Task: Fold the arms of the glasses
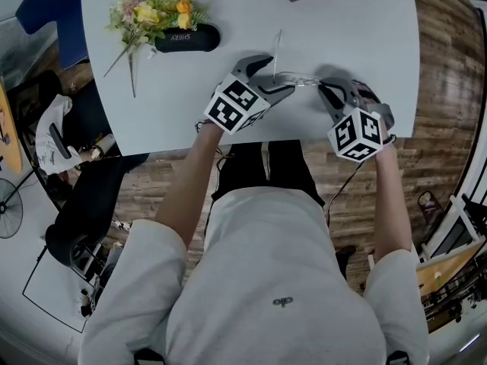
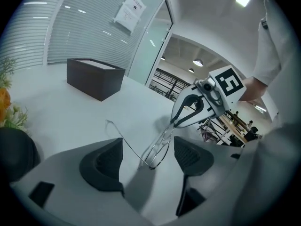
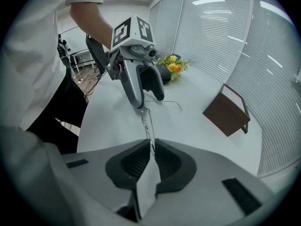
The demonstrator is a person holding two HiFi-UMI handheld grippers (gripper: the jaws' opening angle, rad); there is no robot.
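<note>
With the right gripper (image 3: pixel 152 149) pinching the glasses (image 3: pixel 146 120) at one end and the left gripper (image 2: pixel 148 145) spread, a hard push on the open arm (image 2: pixel 127 142) may twist them.

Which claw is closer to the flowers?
Left. In the head view, the left claw is a short way right of the flowers. The right claw, pinching the glasses, is farther right still.

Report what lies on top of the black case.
A bunch of flowers lies over the black case at its end toward the picture's left, hiding that end. The rest of its top is bare, showing only white lettering.
</note>
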